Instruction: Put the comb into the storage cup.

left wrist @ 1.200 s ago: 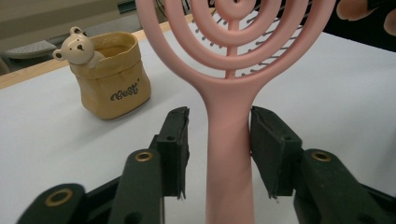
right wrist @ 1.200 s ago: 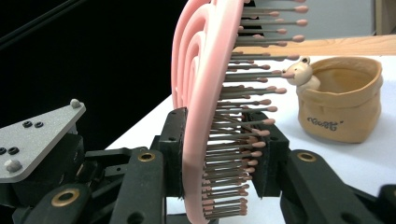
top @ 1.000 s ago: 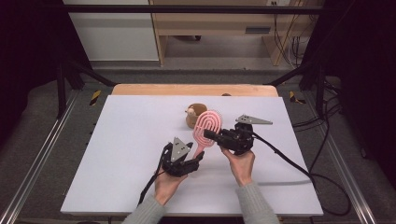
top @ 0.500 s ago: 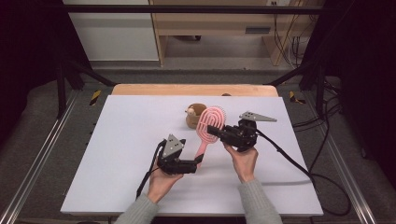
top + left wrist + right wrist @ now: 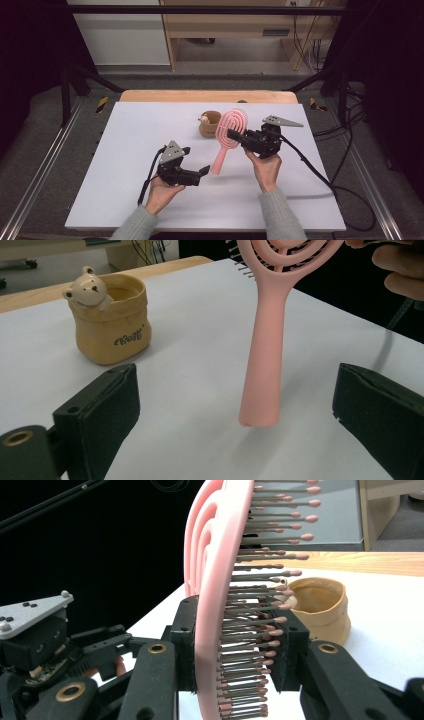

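A pink hairbrush point(image 5: 227, 137) hangs tilted above the white table, its handle end pointing down toward the left. My right gripper point(image 5: 233, 134) is shut on the brush head point(image 5: 220, 630), one jaw on its back, the other against the bristles. My left gripper point(image 5: 205, 171) is open just left of the handle tip. In the left gripper view the handle point(image 5: 262, 370) stands between the two spread jaws, touching neither. A tan fabric cup point(image 5: 209, 124) with a small bear figure point(image 5: 90, 287) on its rim stands behind the brush.
The white table top point(image 5: 130, 150) has a wooden strip point(image 5: 200, 96) along its far edge. Cables point(image 5: 320, 175) trail from the right gripper across the table's right side. A wooden shelf unit point(image 5: 240, 30) stands on the floor beyond.
My left gripper has let go of the brush handle, opened and drawn back to the left. My right gripper has carried the brush slightly to the right and up.
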